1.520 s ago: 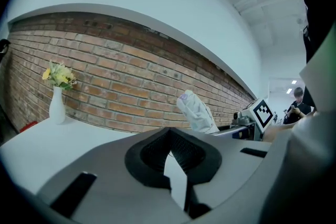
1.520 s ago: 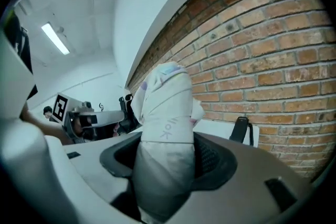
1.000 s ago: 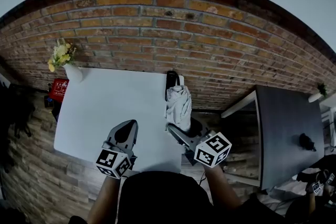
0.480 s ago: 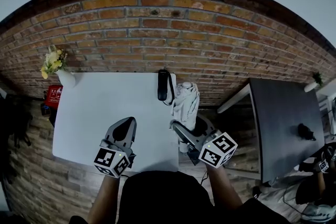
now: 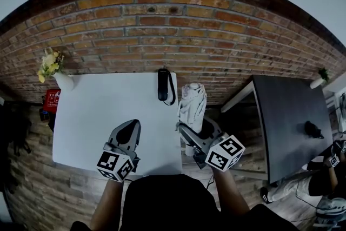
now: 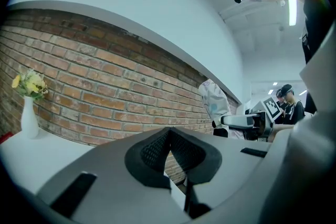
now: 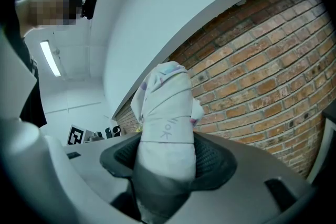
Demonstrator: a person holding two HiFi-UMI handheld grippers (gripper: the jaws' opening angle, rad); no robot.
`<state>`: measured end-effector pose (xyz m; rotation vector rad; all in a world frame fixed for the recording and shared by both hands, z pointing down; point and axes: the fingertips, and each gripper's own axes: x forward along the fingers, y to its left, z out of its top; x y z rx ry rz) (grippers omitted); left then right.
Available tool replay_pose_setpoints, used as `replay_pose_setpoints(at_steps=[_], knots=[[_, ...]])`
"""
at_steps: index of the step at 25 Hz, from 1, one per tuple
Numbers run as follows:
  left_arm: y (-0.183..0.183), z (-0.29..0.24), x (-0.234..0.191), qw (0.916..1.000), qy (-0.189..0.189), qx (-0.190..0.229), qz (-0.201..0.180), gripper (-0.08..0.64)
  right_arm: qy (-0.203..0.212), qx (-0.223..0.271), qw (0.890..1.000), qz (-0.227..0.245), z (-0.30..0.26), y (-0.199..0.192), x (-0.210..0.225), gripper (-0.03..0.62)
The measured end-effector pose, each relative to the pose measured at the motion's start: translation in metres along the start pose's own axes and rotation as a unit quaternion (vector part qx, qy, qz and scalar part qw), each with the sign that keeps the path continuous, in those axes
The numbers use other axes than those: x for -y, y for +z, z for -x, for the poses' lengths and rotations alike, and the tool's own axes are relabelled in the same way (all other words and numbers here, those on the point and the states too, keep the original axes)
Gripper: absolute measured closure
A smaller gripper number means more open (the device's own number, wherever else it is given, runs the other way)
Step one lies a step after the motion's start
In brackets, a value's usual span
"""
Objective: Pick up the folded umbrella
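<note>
The folded umbrella (image 5: 193, 105), white with a faint print, stands upright just past the right edge of the white table (image 5: 97, 116). My right gripper (image 5: 195, 130) is shut on its lower part; in the right gripper view the umbrella (image 7: 167, 113) fills the gap between the pads of that gripper (image 7: 167, 157). Over the table's near part, my left gripper (image 5: 128, 130) is shut with nothing in it, its pads meeting in the left gripper view (image 6: 169, 139). That view also shows the umbrella (image 6: 214, 102) and the right gripper (image 6: 247, 120) to the right.
A black oblong object with a strap (image 5: 162, 85) lies at the table's far right. A white vase of yellow flowers (image 5: 54, 70) stands at the far left corner by the brick wall (image 5: 162, 35). A dark table (image 5: 292, 121) is to the right, with people beyond it.
The right gripper has carried the umbrella to the right, away from the black object and past the table's edge. The left gripper has barely moved.
</note>
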<state>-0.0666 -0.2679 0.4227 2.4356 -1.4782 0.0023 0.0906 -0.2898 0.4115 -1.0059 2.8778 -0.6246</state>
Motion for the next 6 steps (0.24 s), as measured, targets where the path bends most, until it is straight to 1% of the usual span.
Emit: replay_pose_setpoints(at_steps=[6], knots=[[-0.0029, 0.0036, 0.0006, 1.0000, 0.004, -0.003, -0.001, 0.548, 0.003, -0.002, 1.000, 0.000, 0.0008, -0.0022, -0.0011, 0.318]])
